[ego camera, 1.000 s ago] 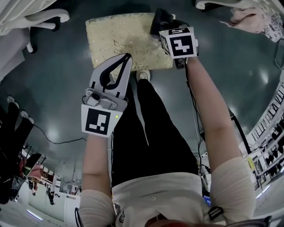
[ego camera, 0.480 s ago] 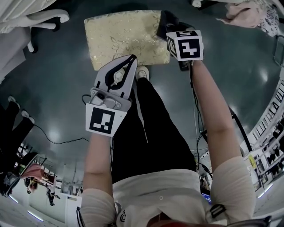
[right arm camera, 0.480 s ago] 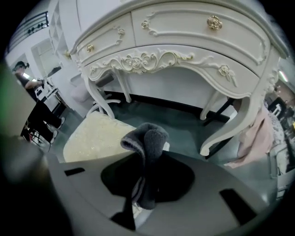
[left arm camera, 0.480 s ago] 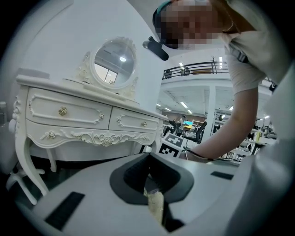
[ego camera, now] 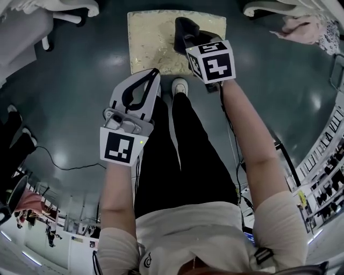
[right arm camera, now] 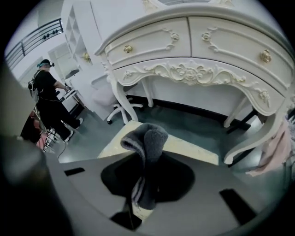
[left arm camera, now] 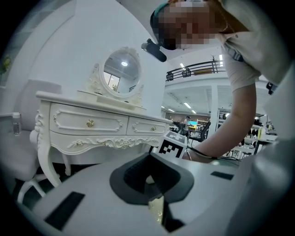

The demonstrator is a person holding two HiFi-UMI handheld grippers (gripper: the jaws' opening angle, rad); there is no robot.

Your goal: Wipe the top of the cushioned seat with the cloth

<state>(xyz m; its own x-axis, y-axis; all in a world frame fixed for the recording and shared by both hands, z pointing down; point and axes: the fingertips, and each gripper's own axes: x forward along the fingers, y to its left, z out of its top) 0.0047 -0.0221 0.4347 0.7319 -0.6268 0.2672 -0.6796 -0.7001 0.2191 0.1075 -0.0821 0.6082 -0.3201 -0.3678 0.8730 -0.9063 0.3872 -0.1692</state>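
Right gripper (right arm camera: 144, 203) clenched on the one dark grey knitted cloth (right arm camera: 146, 138), over the right half of the single pale gold patterned square seat cushion (ego camera: 153, 37) at top centre of the head view; contact not discernible. Left gripper (left arm camera: 154, 196) pressed closed with nothing between its jaws, just below the cushion's lower left edge in that view.

The glossy dark teal floor (ego camera: 70, 107) carries the cushioned seat (ego camera: 153, 37) at 12 o'clock, with the person's white shoe (ego camera: 180, 86) just beside its near edge. A thin black cable (ego camera: 59, 167) trails at 8 o'clock, and a white chair base (ego camera: 80, 13) stands at 11 o'clock.
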